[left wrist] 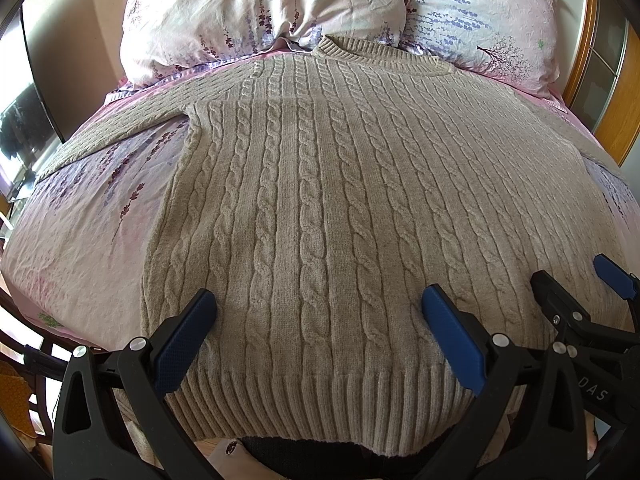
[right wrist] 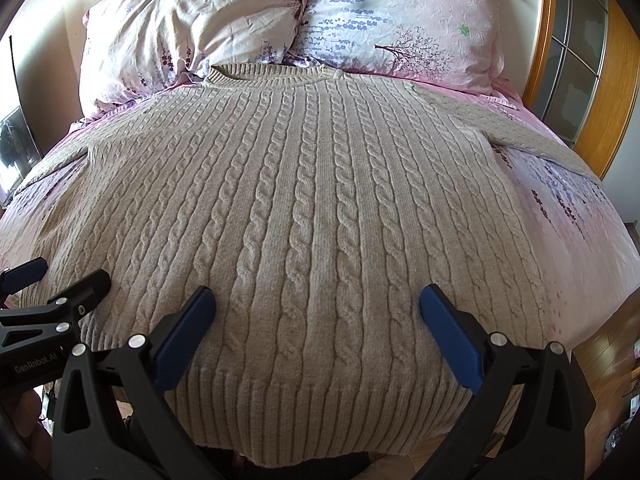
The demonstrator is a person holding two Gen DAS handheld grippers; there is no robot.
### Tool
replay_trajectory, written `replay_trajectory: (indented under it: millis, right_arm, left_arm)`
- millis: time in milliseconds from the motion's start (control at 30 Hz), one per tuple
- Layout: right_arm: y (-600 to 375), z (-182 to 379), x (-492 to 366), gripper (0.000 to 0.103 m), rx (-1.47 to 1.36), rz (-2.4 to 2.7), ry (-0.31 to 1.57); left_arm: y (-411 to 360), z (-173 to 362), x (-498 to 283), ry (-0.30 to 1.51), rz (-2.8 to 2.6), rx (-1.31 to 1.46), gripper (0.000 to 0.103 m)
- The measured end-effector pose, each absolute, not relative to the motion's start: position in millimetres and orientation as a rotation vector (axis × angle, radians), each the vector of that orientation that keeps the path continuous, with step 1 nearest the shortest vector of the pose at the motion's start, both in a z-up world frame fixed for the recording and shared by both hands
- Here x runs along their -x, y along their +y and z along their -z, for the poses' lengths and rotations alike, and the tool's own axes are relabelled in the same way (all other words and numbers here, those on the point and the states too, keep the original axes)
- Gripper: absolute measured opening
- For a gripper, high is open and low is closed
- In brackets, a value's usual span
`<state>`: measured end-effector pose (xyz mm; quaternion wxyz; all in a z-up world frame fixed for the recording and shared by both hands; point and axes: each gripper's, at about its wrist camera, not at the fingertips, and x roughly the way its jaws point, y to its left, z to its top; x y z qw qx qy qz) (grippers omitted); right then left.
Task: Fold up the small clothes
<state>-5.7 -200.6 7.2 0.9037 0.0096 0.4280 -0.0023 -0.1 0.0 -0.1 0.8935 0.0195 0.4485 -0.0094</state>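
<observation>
A beige cable-knit sweater [left wrist: 320, 184] [right wrist: 312, 200] lies flat on the bed, collar toward the pillows and ribbed hem hanging over the near edge. One sleeve [left wrist: 120, 128] stretches out to the left, the other sleeve [right wrist: 536, 136] to the right. My left gripper [left wrist: 318, 306] stands open above the hem's left part, nothing between its blue pads. My right gripper [right wrist: 318, 304] is open over the hem's right part, also holding nothing. The right gripper [left wrist: 576, 280] shows at the left wrist view's right edge, and the left gripper [right wrist: 60, 280] at the right wrist view's left edge.
The bed has a pink floral sheet [left wrist: 80, 220] [right wrist: 580, 232]. Two floral pillows [left wrist: 260, 12] [right wrist: 392, 20] lie at the head. A wooden-framed glass door [right wrist: 580, 60] stands at the right. A dark screen [left wrist: 24, 120] is at the left.
</observation>
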Motion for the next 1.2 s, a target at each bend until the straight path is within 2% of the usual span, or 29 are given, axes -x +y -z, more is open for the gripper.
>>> replay_trajectory:
  millis: [1200]
  right_arm:
    - [-209, -8, -7, 0.101, 0.033, -0.148, 0.898]
  left_arm:
    - [-3, -2, -21, 0.953, 0.051, -0.072, 0.102]
